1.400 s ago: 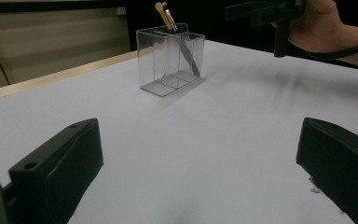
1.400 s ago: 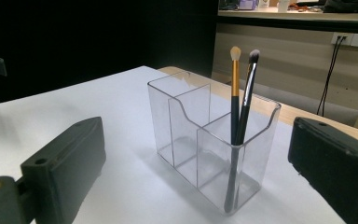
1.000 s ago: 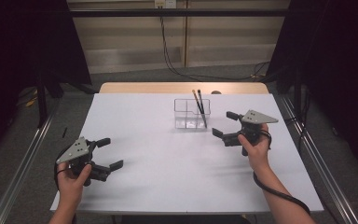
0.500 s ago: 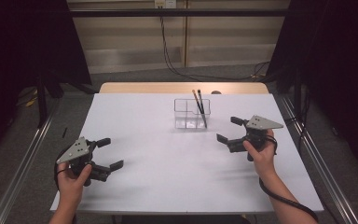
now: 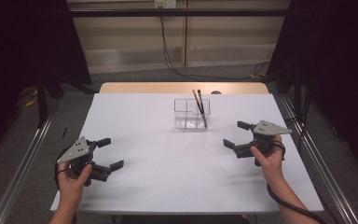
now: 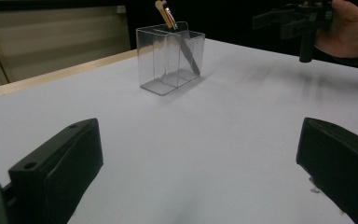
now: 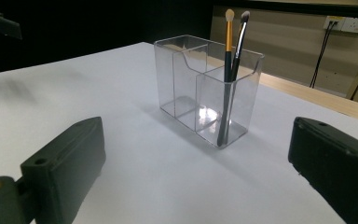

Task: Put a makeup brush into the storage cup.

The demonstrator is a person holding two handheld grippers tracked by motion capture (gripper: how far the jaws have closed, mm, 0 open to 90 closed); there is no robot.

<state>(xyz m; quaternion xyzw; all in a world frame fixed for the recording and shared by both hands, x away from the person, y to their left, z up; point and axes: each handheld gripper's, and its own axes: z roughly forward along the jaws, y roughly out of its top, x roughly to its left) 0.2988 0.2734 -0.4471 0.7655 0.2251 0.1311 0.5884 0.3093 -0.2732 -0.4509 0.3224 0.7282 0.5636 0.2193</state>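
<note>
A clear plastic organiser (image 5: 192, 113) (image 6: 171, 58) (image 7: 208, 88) with several compartments stands on the white table (image 5: 168, 177) toward the back middle. Two makeup brushes (image 5: 199, 106) (image 7: 231, 70) (image 6: 177, 32) lean upright in one end compartment. My left gripper (image 5: 108, 153) (image 6: 200, 172) is open at the front left, held low over the table with nothing between its jaws. My right gripper (image 5: 237, 134) (image 7: 196, 172) is open at the right, a little in front of the organiser, also holding nothing. The right hand and its gripper (image 6: 298, 21) appear far off in the left gripper view.
A strip of bare wood (image 5: 182, 87) runs along the table's far edge. Metal rails (image 5: 18, 163) line both sides of the table. Cables (image 5: 168, 51) hang against the back wall, and dark curtains (image 5: 23, 42) flank the space.
My right gripper has drawn back from the organiser toward the right and slightly nearer the person. The left gripper has stayed where it was.
</note>
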